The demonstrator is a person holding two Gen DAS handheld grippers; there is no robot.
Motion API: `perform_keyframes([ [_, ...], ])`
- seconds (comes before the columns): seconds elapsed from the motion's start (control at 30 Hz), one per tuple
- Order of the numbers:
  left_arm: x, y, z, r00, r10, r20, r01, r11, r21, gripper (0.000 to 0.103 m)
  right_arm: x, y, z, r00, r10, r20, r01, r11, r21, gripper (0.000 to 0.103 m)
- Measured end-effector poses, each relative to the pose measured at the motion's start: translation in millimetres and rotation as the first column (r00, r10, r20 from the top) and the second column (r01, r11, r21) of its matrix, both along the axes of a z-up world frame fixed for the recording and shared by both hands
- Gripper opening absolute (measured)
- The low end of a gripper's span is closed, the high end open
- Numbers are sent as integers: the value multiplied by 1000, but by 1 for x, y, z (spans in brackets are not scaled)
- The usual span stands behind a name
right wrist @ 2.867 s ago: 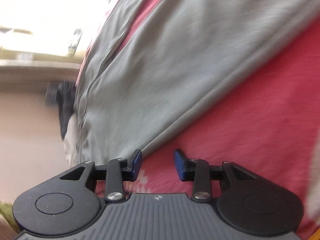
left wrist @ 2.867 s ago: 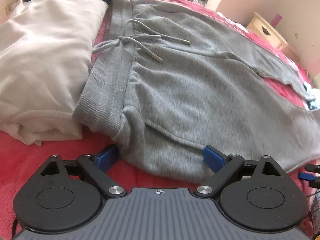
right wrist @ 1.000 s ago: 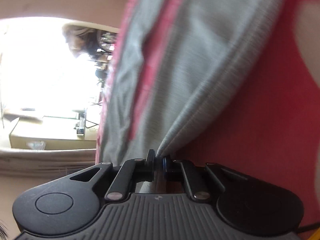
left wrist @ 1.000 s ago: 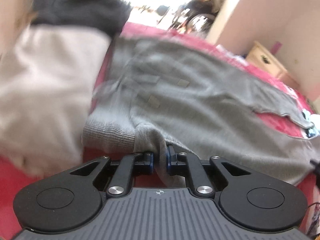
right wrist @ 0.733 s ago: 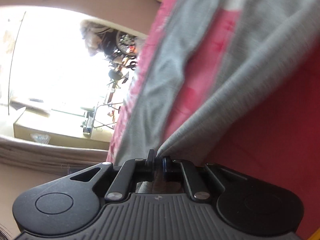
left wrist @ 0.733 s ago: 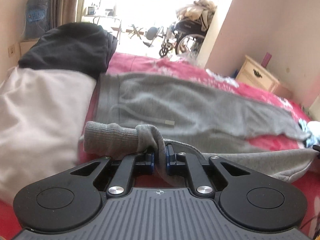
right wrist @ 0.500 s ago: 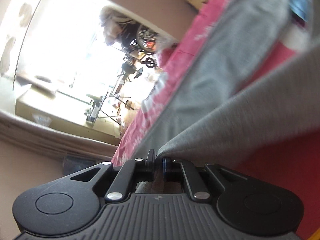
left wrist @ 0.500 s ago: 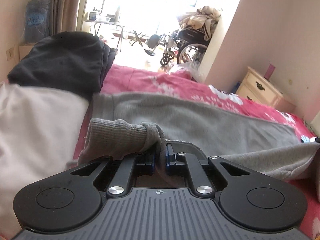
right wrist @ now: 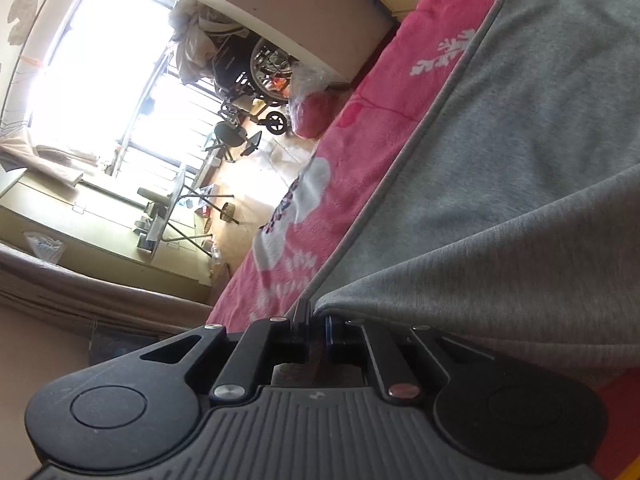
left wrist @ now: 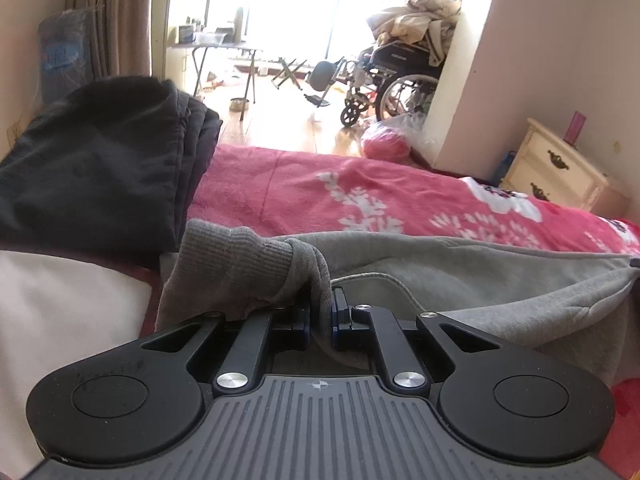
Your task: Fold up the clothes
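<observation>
- The left gripper [left wrist: 320, 314], wide open at the waistband 2.9 seconds ago, is now clamped on the ribbed waistband of the grey sweatpants [left wrist: 480, 268], lifted clear of the red floral blanket [left wrist: 360, 192].
- The right gripper [right wrist: 317, 328], then open beside the trouser leg, now pinches the fabric's edge between closed jaws; the leg drapes away to its right.
- The sweatpants, earlier spread flat with drawstrings showing, now lie doubled over lengthwise on the bed, the near half raised and carried over the far half.
- One pair of sweatpants is in hand; two other folded garments lie to the left: one black garment [left wrist: 92, 176] and one white garment [left wrist: 60, 312].
- Beyond the bed stand one wheelchair [left wrist: 396, 76] and one cream nightstand [left wrist: 556, 172].
</observation>
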State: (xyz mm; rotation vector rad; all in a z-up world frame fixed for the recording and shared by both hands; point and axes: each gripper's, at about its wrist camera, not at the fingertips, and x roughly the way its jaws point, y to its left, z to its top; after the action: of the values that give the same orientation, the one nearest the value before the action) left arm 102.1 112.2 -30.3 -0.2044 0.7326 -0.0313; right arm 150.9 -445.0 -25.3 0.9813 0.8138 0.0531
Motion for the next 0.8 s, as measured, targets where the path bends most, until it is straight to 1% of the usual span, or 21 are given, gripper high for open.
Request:
perform_keyframes([
  [0.07, 8, 3, -7, 999, -14, -29, 13, 1000, -26, 9, 6, 1, -9, 1000, 3, -8, -3, 1000, 0, 7],
  [0.13, 16, 7, -15, 998, -28, -59, 25, 998, -53, 18, 12, 0, -21, 1000, 9, -22, -9, 1000, 20, 7],
  [0.17, 17, 8, -14, 997, -58, -58, 55, 997, -62, 32, 13, -3, -26, 1000, 10, -29, -9, 999, 49, 10],
  [0.2, 16, 8, -12, 996, -82, -47, 79, 995, -65, 42, 14, -6, -31, 999, 12, -34, -9, 996, 86, 15],
  [0.23, 16, 10, -9, 996, -83, -32, 80, 993, -83, 52, 14, -9, -34, 999, 18, -31, -15, 992, 122, 20],
  [0.27, 15, 13, -6, 996, -82, -18, 80, 991, -104, 57, 14, -12, -37, 999, 31, -19, -27, 987, 156, 33],
  [0.3, 15, 16, -3, 997, -80, -3, 79, 989, -125, 67, 13, -15, -39, 999, 43, -7, -41, 981, 190, 46],
  [0.33, 14, 19, 0, 997, -78, 12, 79, 986, -146, 71, 12, -17, -40, 999, 52, 3, -52, 974, 219, 50],
  [0.37, 14, 22, 1, 998, -63, 17, 65, 984, -168, 75, 11, -18, -40, 998, 60, 11, -61, 968, 244, 58],
  [0.4, 14, 25, 1, 999, -47, 20, 50, 980, -191, 77, 9, -18, -41, 998, 64, 16, -66, 962, 267, 62],
  [0.53, 15, 37, 1, 999, 21, 28, -12, 960, -280, 76, 7, -20, -52, 999, 39, -1, -37, 943, 330, 64],
  [0.63, 15, 46, 2, 997, 72, 30, -57, 937, -346, 76, 5, -21, -61, 1000, 26, -10, -21, 932, 361, 65],
  [0.7, 16, 52, 2, 994, 106, 30, -86, 917, -389, 77, 4, -21, -62, 999, 41, -3, -37, 927, 372, 71],
  [0.77, 16, 58, 2, 990, 140, 27, -115, 895, -431, 82, 2, -21, -57, 998, 62, 28, -68, 926, 372, 73],
  [0.8, 16, 62, 2, 987, 157, 26, -128, 883, -451, 87, 2, -22, -53, 996, 71, 46, -83, 923, 375, 77],
])
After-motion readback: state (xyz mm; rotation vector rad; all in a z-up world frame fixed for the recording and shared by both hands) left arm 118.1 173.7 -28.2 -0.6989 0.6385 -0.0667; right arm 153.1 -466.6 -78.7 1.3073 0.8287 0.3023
